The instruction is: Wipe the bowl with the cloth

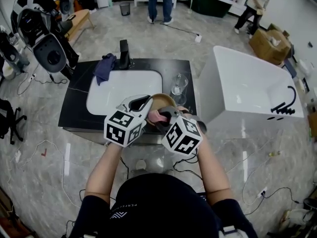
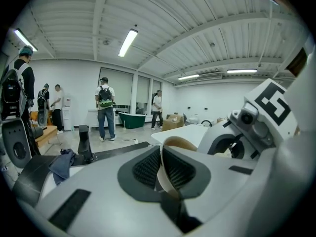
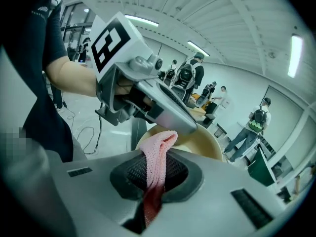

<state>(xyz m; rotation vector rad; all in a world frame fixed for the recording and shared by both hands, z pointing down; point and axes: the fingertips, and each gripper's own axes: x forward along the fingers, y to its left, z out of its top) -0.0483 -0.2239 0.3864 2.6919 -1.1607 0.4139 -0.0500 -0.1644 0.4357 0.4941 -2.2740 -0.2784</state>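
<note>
The left gripper (image 2: 162, 171) has its 2 jaws shut tight on the rim of the tan bowl (image 1: 164, 101). It holds the bowl up over the front edge of the black counter (image 1: 78, 92), just in front of the white sink (image 1: 116, 89). The right gripper (image 3: 155, 176) pinches the pink cloth (image 3: 158, 154) between its 2 jaws, with the cloth's tip right at the bowl's open mouth. A glass (image 1: 179, 85) stands near the counter's right edge.

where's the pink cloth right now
The pink cloth is pinched in the right gripper, its free end at the tan bowl that the left gripper holds by the rim, over the front of the black counter.
</note>
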